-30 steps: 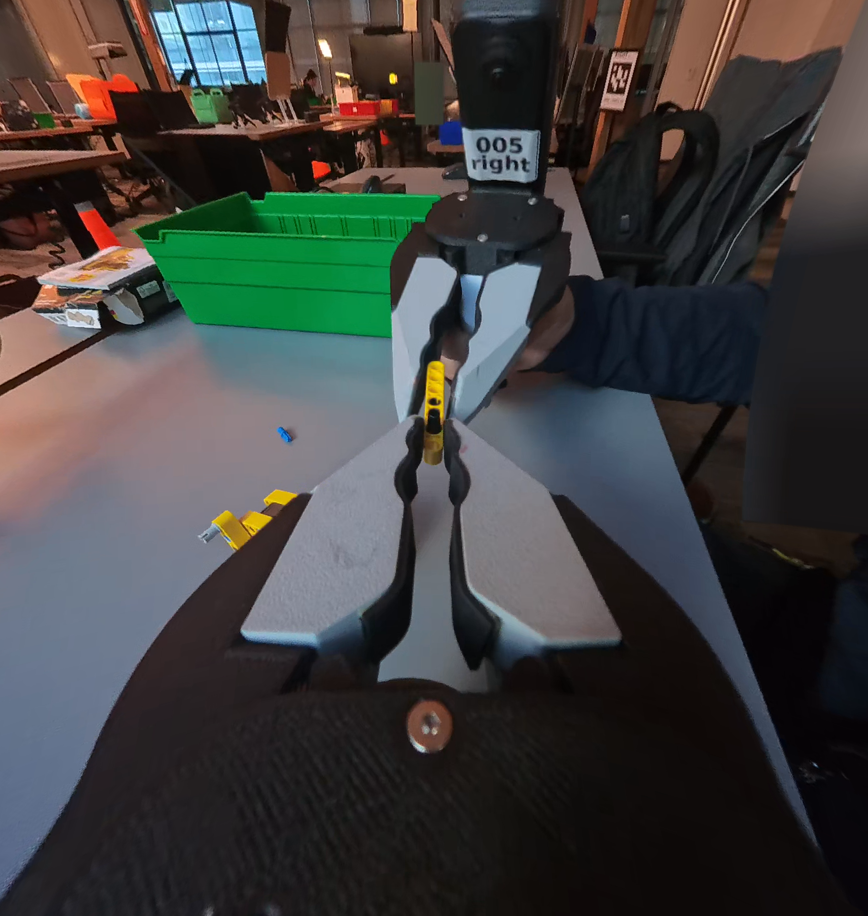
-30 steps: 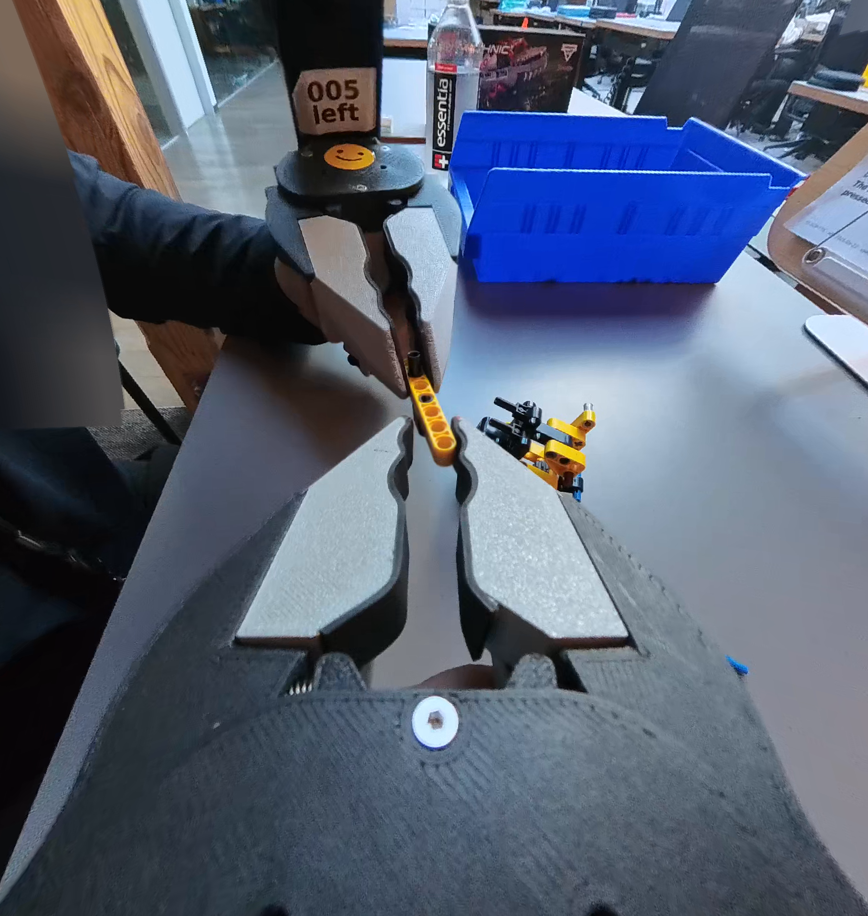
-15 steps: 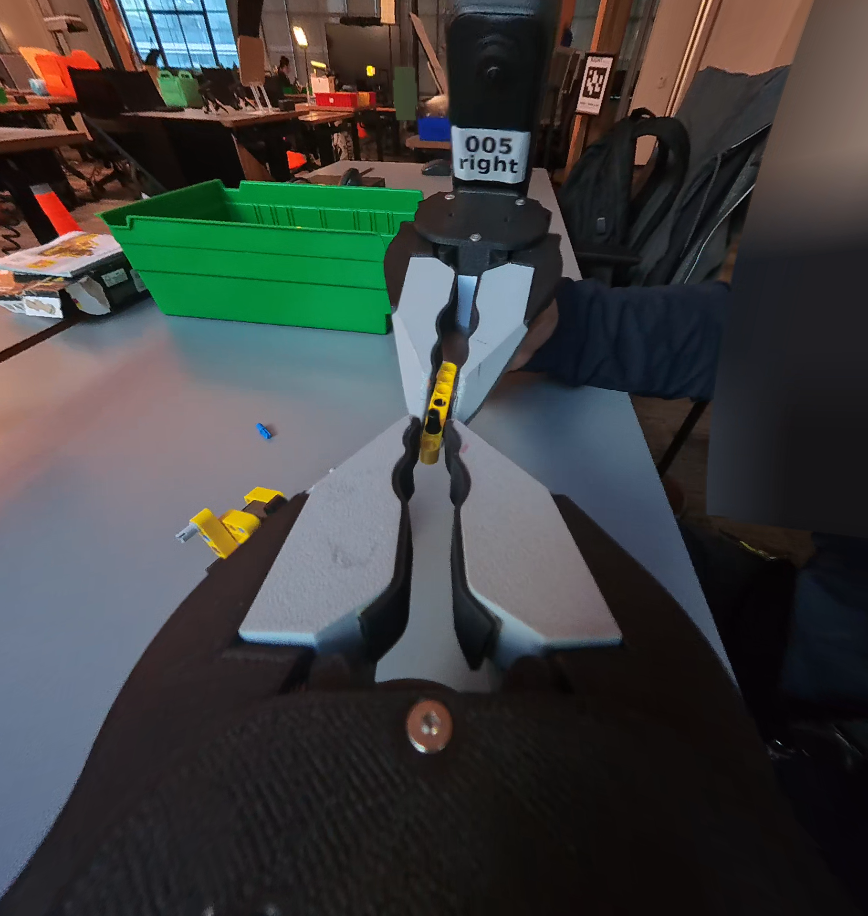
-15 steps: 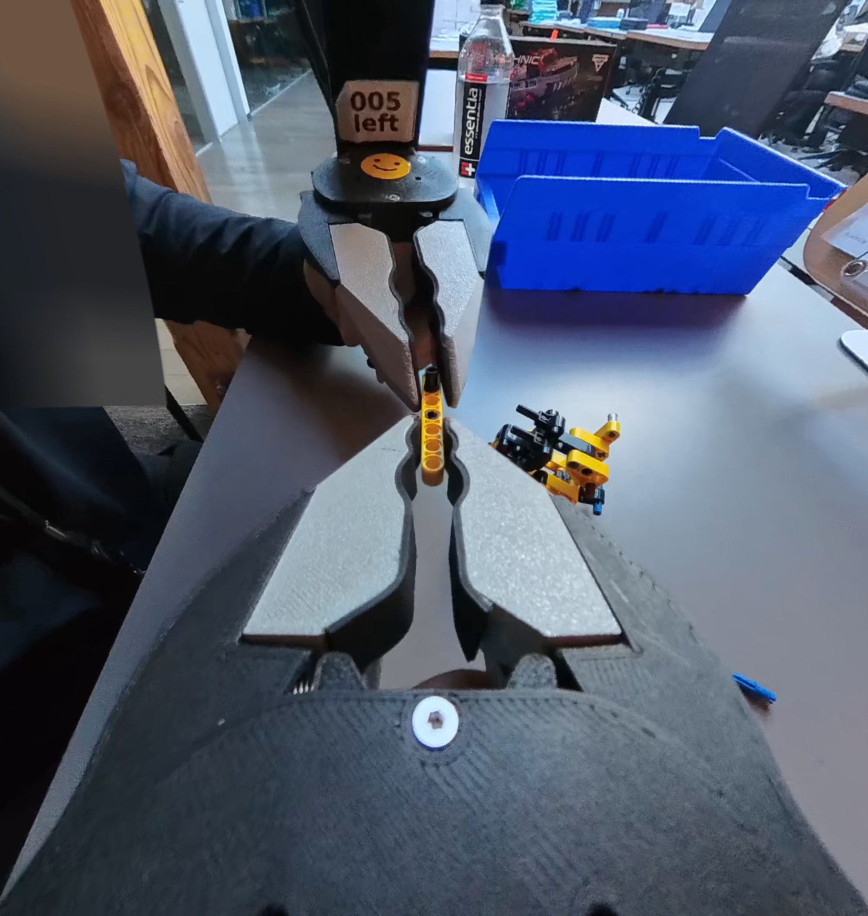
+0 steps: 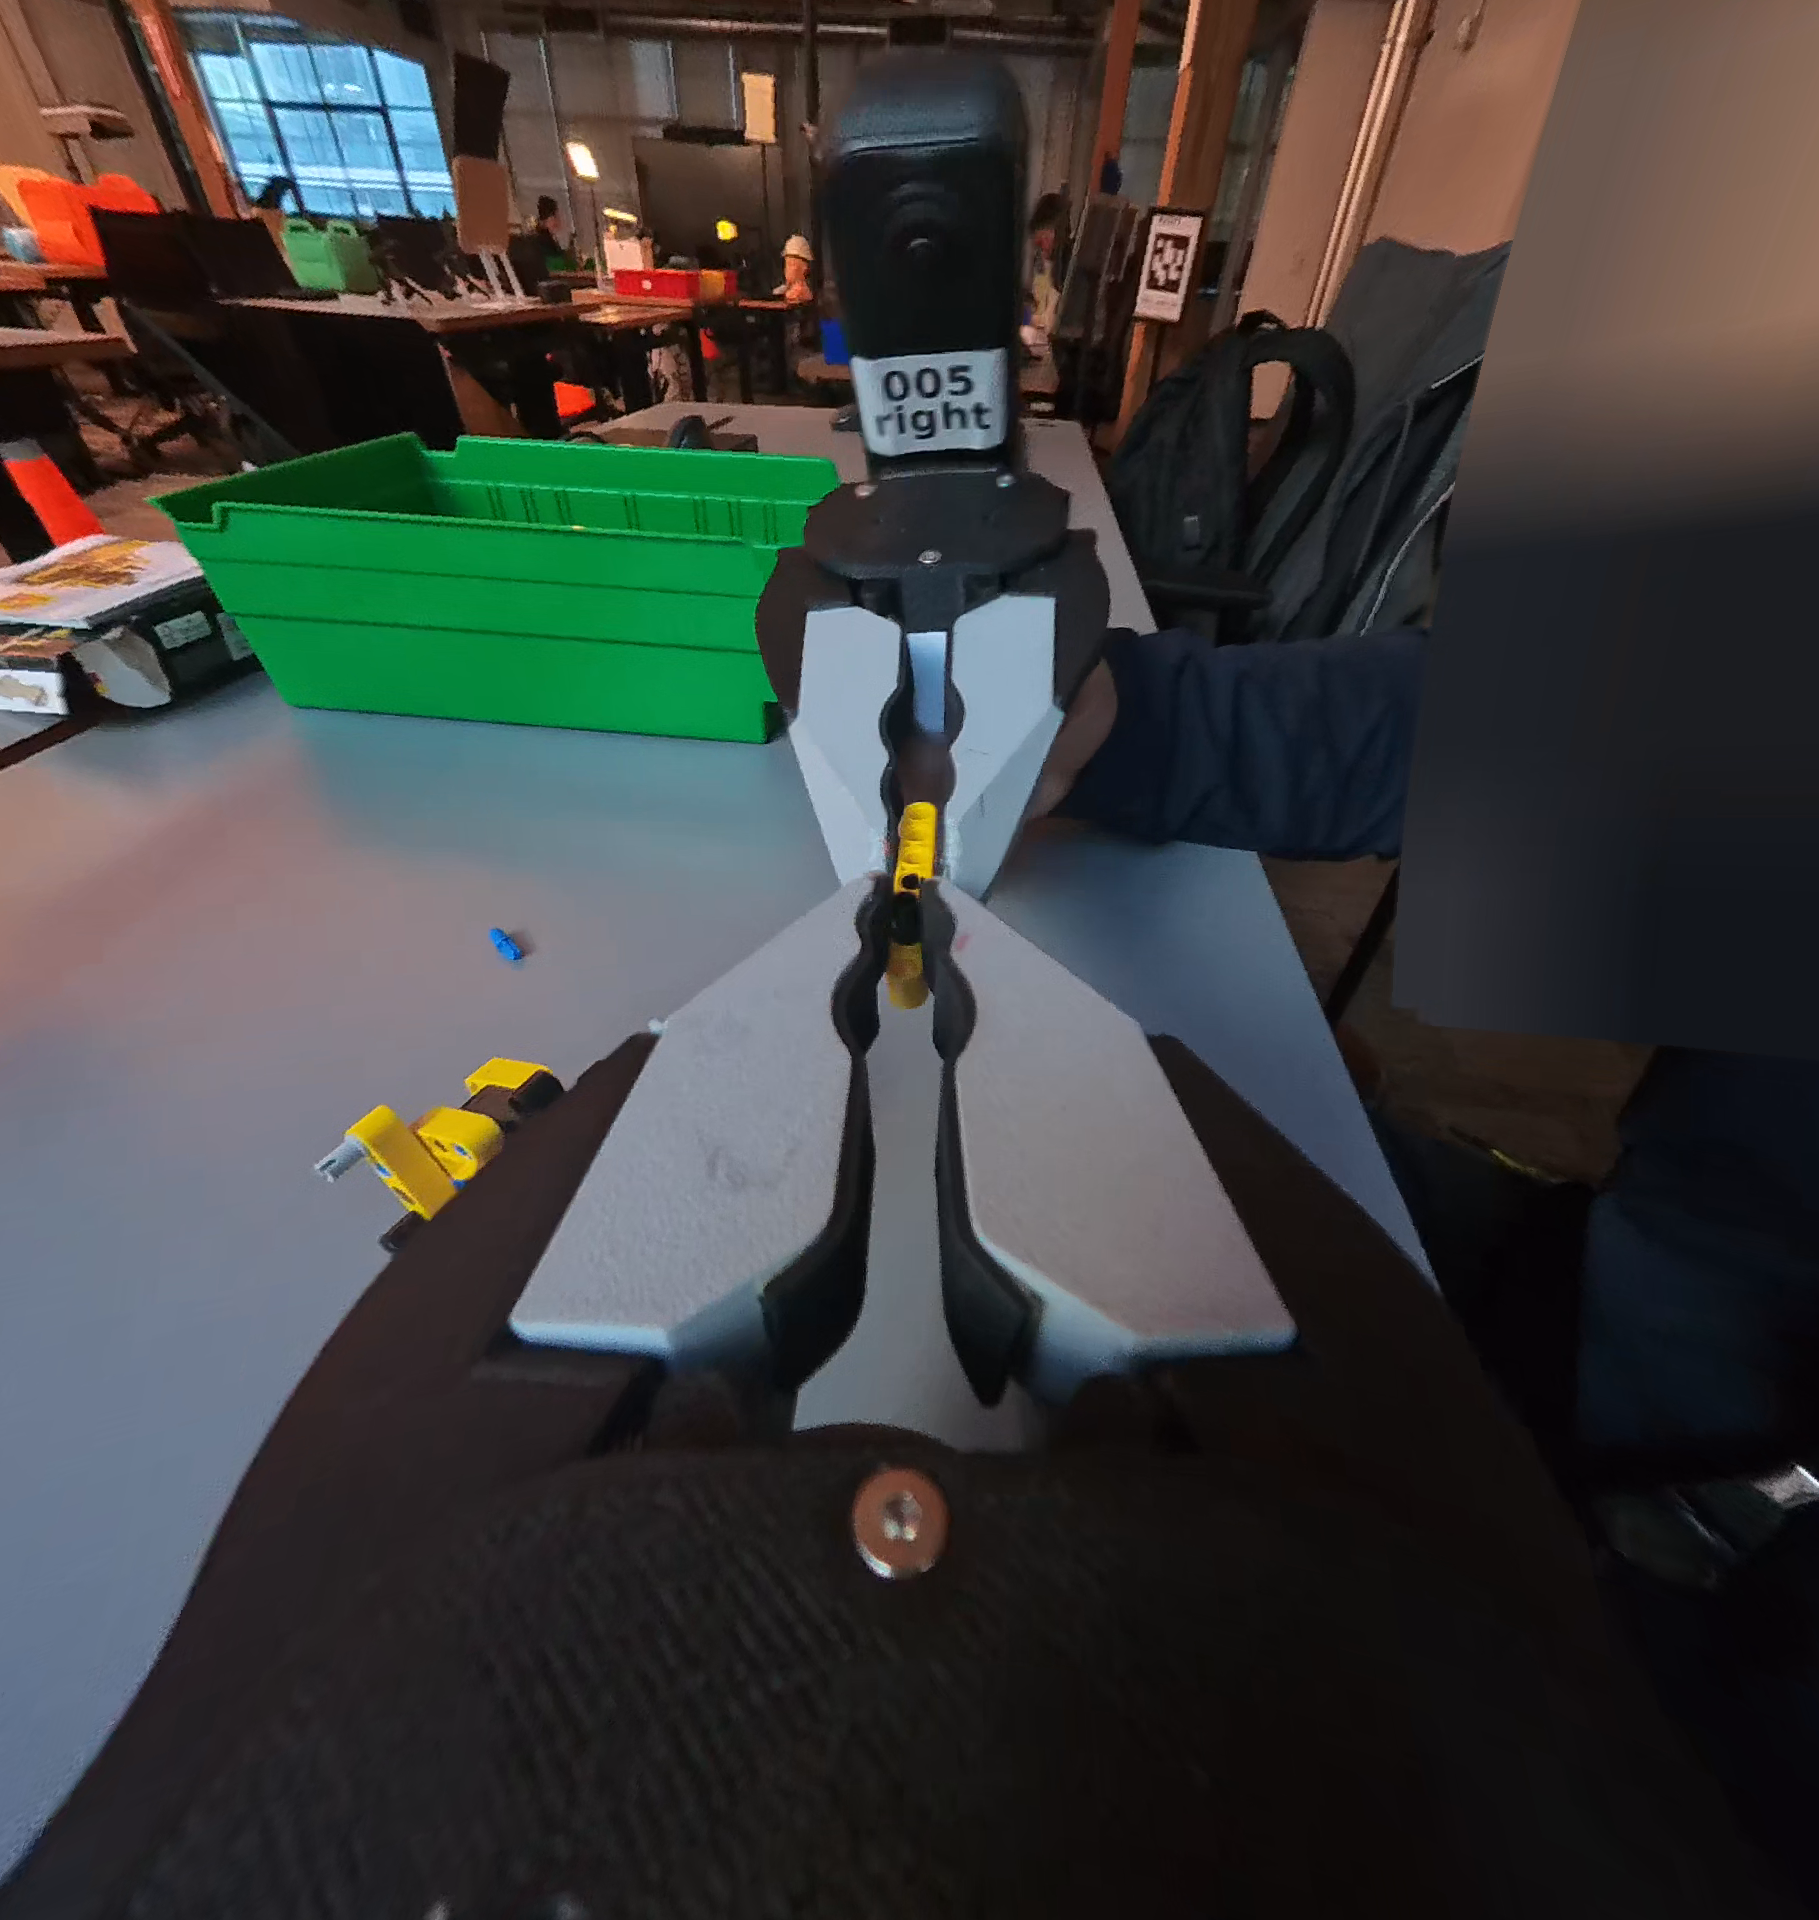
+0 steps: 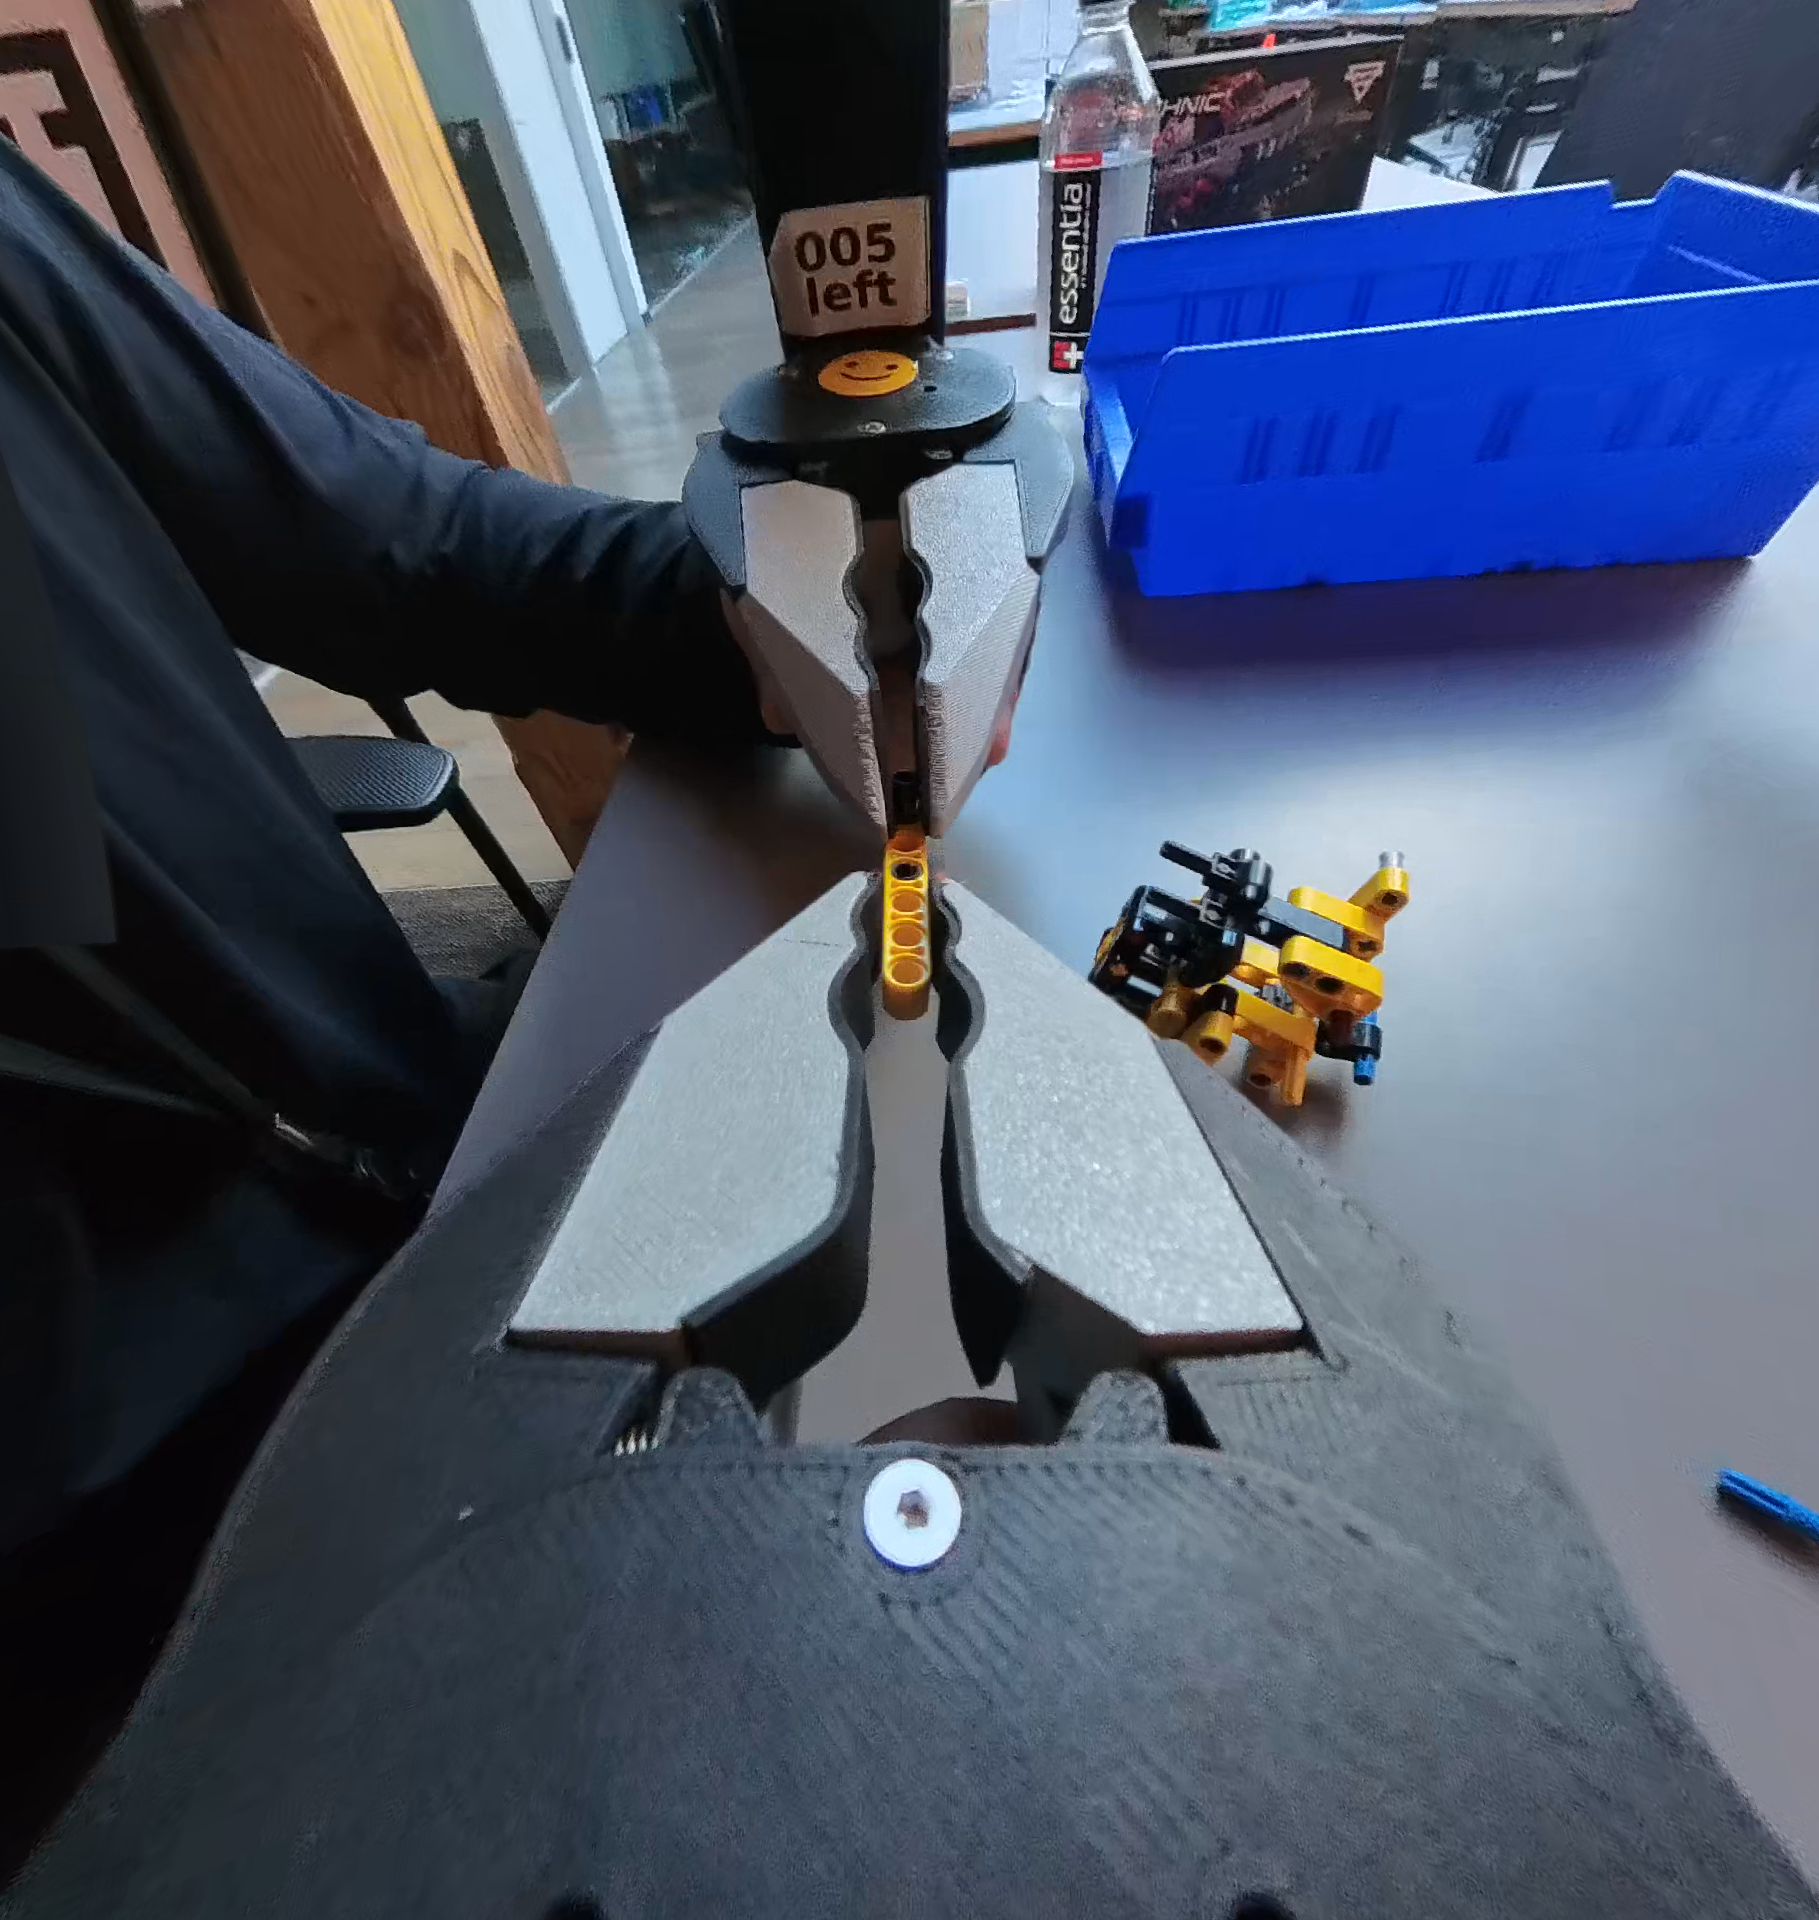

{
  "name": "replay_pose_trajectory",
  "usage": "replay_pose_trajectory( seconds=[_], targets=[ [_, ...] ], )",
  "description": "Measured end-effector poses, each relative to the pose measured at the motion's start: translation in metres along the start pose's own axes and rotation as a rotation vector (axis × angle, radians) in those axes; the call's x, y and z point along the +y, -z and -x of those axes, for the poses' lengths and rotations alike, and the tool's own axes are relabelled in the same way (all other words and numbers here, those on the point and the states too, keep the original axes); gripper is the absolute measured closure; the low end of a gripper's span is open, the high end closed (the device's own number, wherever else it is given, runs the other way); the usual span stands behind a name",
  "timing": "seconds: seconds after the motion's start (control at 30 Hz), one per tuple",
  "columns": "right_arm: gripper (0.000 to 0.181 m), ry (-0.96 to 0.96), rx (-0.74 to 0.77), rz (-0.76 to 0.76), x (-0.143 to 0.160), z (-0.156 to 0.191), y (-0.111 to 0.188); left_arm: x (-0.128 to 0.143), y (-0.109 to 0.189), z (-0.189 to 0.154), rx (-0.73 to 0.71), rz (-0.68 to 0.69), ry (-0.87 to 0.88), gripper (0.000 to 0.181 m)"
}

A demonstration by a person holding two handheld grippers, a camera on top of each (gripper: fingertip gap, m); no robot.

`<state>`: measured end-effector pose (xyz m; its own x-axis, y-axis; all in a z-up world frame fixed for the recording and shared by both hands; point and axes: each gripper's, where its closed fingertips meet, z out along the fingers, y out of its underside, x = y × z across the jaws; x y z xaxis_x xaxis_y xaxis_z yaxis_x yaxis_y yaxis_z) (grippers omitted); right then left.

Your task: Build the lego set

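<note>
A yellow beam with holes (image 6: 905, 935) is clamped between my right gripper's (image 6: 905, 888) fingertips, holes facing up. My left gripper (image 6: 903, 821) faces it tip to tip and is shut on a black pin (image 6: 903, 795) at the beam's far end hole. In the left wrist view the left gripper (image 5: 903, 896) and right gripper (image 5: 920, 868) meet over the beam (image 5: 917, 831), both above the grey table (image 5: 261, 883). A yellow-and-black partial assembly (image 6: 1258, 966) lies on the table beside them; it also shows in the left wrist view (image 5: 427, 1143).
A loose blue pin (image 5: 507, 943) lies on the table, also in the right wrist view (image 6: 1783, 1509). A green bin (image 5: 510, 603) and a booklet (image 5: 63, 571) stand at one end, a blue bin (image 6: 1456, 416), a water bottle (image 6: 1076, 208) and a dark box (image 6: 1258, 114) at the other.
The beam has swung from tilted to straight in line with both grippers, and the two grippers have drawn closer tip to tip. Both stay shut.
</note>
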<state>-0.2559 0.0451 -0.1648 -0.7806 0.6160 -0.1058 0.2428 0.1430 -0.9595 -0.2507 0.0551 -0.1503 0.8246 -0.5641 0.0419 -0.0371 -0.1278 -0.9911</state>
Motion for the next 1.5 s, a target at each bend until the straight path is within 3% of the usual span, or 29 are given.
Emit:
replay_pose_trajectory(
  seconds=[0.1, 0.27, 0.33, 0.4, 0.47, 0.53, 0.63, 0.7, 0.77, 0.83, 0.93, 1.07, 1.27, 1.33, 1.4, 1.5],
  targets=[
    [0.176, 0.024, 0.016, 0.005, 0.003, -0.001, -0.002, 0.003, 0.000, 0.001, 0.000, 0.020, 0.037, 0.180],
    [0.176, 0.218, 0.157, 0.067, -0.002, -0.004, -0.004, -0.007, 0.006, 0.001, 0.040, -0.034, 0.220, 0.181],
    [0.176, 0.282, 0.204, 0.169, 0.008, -0.009, -0.006, 0.003, 0.005, 0.005, 0.034, -0.001, 0.265, 0.181],
    [0.178, 0.329, 0.234, 0.293, 0.026, -0.016, -0.010, 0.018, 0.003, 0.009, -0.048, 0.110, 0.093, 0.181],
    [0.171, 0.397, 0.300, 0.543, 0.076, -0.032, -0.017, -0.009, 0.005, -0.002, -0.055, 0.015, -0.021, 0.181],
    [0.176, 0.389, 0.232, 0.474, 0.069, -0.018, -0.027, -0.009, 0.012, 0.008, -0.103, 0.037, -0.062, 0.181],
    [0.177, 0.242, 0.212, 0.323, 0.046, -0.024, -0.019, 0.003, 0.022, 0.023, -0.071, 0.023, 0.129, 0.181],
    [0.177, 0.218, 0.210, 0.299, 0.048, -0.028, -0.016, 0.025, 0.023, 0.021, 0.022, 0.106, 0.261, 0.181],
    [0.177, 0.177, 0.236, 0.290, 0.051, -0.036, -0.010, 0.041, 0.024, 0.027, 0.015, 0.170, 0.361, 0.181],
    [0.177, 0.154, 0.249, 0.262, 0.046, -0.042, 0.000, 0.044, 0.024, 0.027, 0.011, 0.190, 0.367, 0.180],
    [0.177, 0.128, 0.291, 0.196, 0.034, -0.053, 0.014, 0.052, 0.022, 0.042, -0.141, 0.250, 0.279, 0.172],
    [0.177, 0.136, 0.349, 0.248, 0.042, -0.064, 0.020, 0.056, 0.010, 0.030, -0.103, 0.287, 0.260, 0.138],
    [0.177, 0.130, 0.375, 0.353, 0.063, -0.066, 0.024, 0.048, 0.009, 0.030, -0.083, 0.216, 0.346, 0.133],
    [0.177, 0.124, 0.319, 0.342, 0.062, -0.057, 0.020, 0.052, 0.011, 0.028, -0.076, 0.253, 0.315, 0.166],
    [0.177, 0.076, 0.140, 0.261, 0.051, -0.028, 0.008, 0.058, 0.010, 0.030, -0.103, 0.293, 0.299, 0.161],
    [0.177, 0.041, 0.001, 0.228, 0.046, -0.002, -0.002, 0.046, 0.006, 0.028, -0.087, 0.198, 0.364, 0.153]
  ],
)
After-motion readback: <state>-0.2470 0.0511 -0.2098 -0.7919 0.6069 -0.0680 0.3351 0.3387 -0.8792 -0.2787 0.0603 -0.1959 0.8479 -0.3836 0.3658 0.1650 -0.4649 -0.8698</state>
